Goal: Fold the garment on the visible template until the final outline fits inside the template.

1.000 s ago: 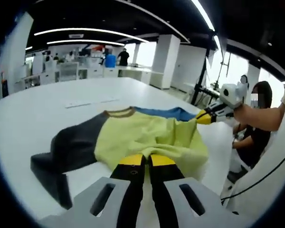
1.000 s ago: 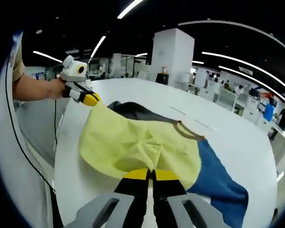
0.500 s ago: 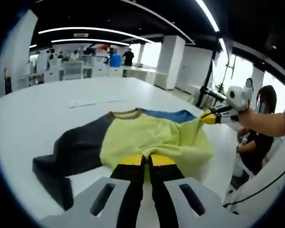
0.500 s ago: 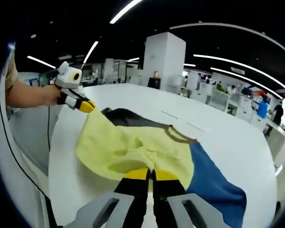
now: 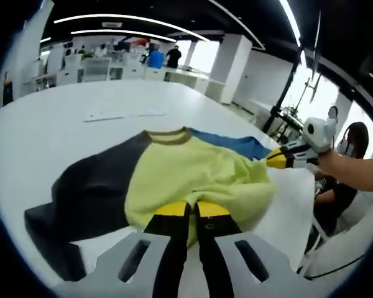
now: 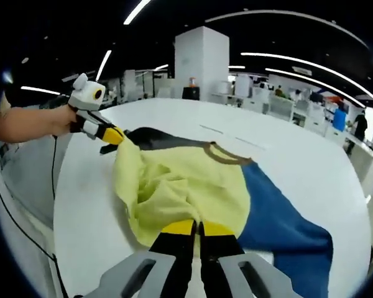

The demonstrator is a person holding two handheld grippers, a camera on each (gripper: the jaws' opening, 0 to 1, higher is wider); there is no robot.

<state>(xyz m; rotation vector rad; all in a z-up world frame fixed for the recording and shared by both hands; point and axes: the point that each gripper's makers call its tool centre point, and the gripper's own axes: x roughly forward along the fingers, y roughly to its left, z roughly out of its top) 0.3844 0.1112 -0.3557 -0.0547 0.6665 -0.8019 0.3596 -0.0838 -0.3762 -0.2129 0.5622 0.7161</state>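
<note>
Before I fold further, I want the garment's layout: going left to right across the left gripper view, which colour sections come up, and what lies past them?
Dark grey sleeve → yellow body → other claw → seated person.

Yellow-bodied garment (image 5: 193,177), dark and blue sleeves, hem lifted

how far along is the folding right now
Early. Done: both tools have their grip, the left tool and right tool each shut on the hem of the yellow body of the garment. In hand: that hem is lifted, bunching. Left: the dark sleeve and blue sleeve lie spread on the white table.
</note>
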